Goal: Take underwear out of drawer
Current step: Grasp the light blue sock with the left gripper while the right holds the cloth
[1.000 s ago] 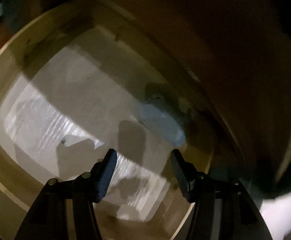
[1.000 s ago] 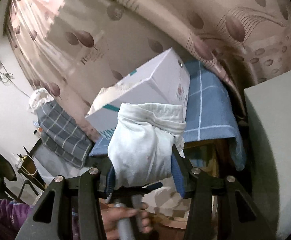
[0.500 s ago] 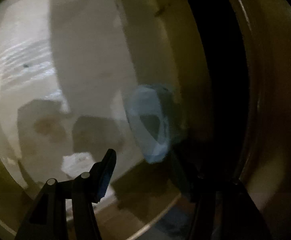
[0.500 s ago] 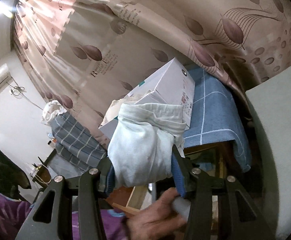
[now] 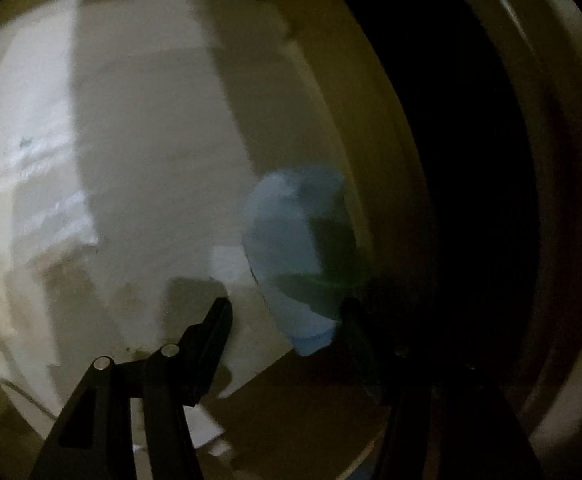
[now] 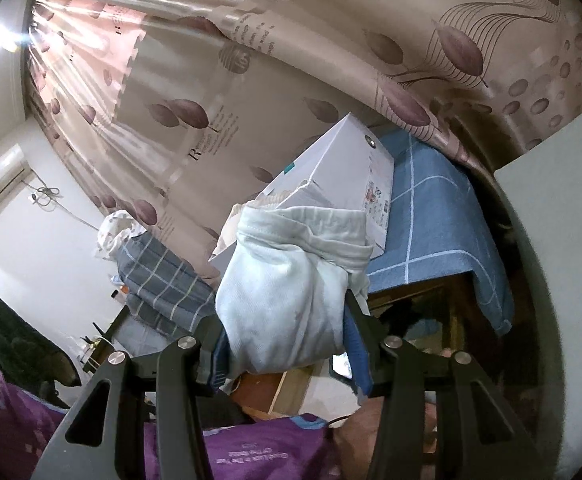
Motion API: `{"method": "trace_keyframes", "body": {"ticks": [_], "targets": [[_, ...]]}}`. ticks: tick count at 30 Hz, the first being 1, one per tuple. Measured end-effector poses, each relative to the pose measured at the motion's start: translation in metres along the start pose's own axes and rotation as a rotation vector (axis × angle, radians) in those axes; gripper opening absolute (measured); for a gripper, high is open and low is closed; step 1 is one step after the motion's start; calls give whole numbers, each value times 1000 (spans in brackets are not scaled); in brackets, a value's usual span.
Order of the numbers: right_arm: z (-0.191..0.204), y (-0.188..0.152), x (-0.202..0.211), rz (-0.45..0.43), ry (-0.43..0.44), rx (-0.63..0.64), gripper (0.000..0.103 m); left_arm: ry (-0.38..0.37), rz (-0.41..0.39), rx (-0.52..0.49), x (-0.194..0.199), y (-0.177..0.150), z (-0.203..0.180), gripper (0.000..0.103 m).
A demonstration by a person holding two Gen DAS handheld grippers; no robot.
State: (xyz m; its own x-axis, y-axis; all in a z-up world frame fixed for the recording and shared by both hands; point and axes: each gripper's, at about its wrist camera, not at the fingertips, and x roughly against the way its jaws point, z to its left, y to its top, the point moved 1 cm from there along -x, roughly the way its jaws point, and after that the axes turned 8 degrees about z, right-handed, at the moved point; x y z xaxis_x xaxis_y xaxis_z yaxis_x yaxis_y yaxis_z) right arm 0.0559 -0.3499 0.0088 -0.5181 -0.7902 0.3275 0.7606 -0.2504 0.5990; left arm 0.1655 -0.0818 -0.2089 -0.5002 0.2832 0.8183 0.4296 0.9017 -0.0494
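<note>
A: What's behind the right-hand tool?
B: A pink curtain (image 6: pixel 331 60) with a leaf print fills the background, a white wall (image 6: pixel 31 216) at left. Below it a blue checked cloth (image 6: pixel 443 216) covers a wooden stand, with a white box (image 6: pixel 343 168) on top. A grey checked bundle (image 6: pixel 159 284) lies further left, and a purple sleeve (image 6: pixel 251 452) runs along the bottom.

A: And the drawer?
B: The left camera looks down into the drawer (image 5: pixel 331 92), dim and blurred. Its pale lining (image 5: pixel 143 160) takes up most of the view, the wooden wall curving along the right.

A: Where's the underwear?
B: One pale white pair of underwear (image 6: pixel 291 296) is bunched between the jaws of the right gripper (image 6: pixel 287 344), pinched from both sides, held up in the air in front of the box. A light blue piece (image 5: pixel 287 248) lies in the drawer against the right wall; too blurred to tell what garment it is.

A: The left gripper?
B: The left gripper (image 5: pixel 287 316) hangs over that blue piece, jaws apart, nothing between them. Its right finger is lost in shadow
</note>
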Motion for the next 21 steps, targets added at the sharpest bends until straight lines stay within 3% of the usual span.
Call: {"method": "trace_keyframes", "body": {"ticks": [3,5,6,7,11,17,21], "targets": [[-4,0,0,-1,11,-17,46,8,0,0,4,1,-1,56],[-5,1,0,-3,16,-26,46,12,15,-12,6,2,-1,49],[-5,0,1,-4,17,-27,46,-37,50,-7,0,6,-1,18],[-5,0,0,-4,16,-27,46,-33,96,-11,-7,11,-3,18],[-5,1,-1,2,6,-18,46,-5,139,-12,-13,18,-2,15],[-8,1,2,-13,0,-36,46,25,188,101,2,37,17,14],[-4,0,-3,-2,-26,-20,47,48,223,36,11,45,17,5]]}}
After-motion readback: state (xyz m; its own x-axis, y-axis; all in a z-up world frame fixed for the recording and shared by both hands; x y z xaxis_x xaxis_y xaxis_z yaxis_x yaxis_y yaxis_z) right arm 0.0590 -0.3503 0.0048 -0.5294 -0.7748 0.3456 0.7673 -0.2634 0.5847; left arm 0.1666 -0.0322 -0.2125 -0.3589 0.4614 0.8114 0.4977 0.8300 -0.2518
